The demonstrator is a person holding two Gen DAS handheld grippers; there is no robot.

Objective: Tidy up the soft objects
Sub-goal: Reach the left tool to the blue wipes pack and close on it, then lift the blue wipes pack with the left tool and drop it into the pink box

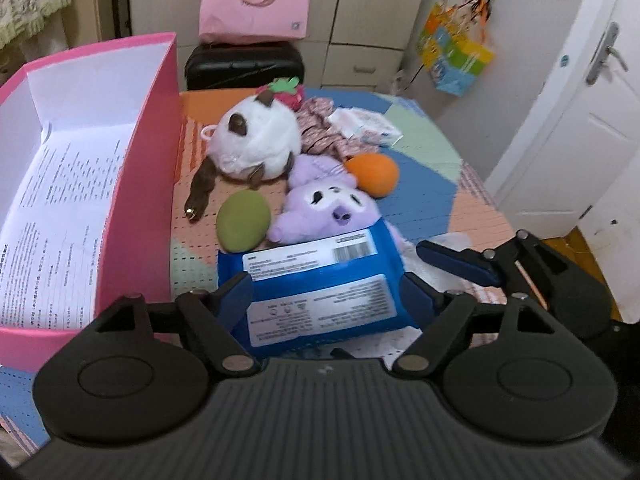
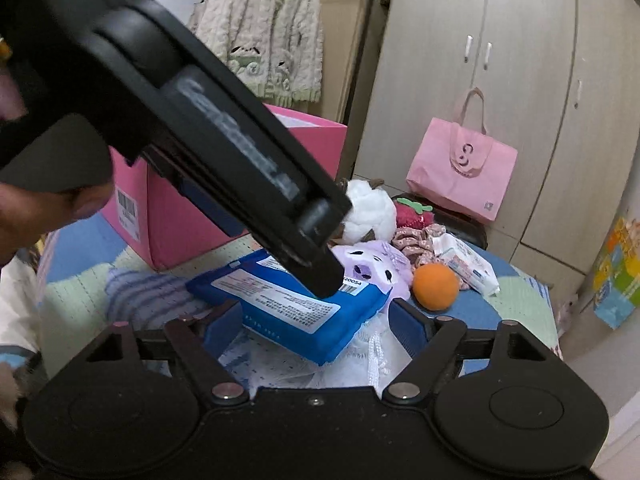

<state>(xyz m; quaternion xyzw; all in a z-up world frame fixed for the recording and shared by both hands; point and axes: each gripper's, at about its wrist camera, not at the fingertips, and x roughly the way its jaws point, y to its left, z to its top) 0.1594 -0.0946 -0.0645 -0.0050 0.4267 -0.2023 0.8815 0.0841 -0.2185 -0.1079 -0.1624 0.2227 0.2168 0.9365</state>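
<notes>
One blue pack [image 1: 320,280], centre, pinched by left gripper [image 1: 326,298]. Right gripper [image 2: 318,326] spread, at 3 o'clock. Two plush toys: white [image 1: 256,140] and purple [image 1: 328,204], 12 o'clock. One green ball [image 1: 242,220], one orange ball [image 1: 372,174]. One pink box [image 1: 136,176], 9 o'clock.

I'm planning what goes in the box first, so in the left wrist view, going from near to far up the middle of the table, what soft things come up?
blue wipes pack → purple plush → white plush → strawberry plush
</notes>
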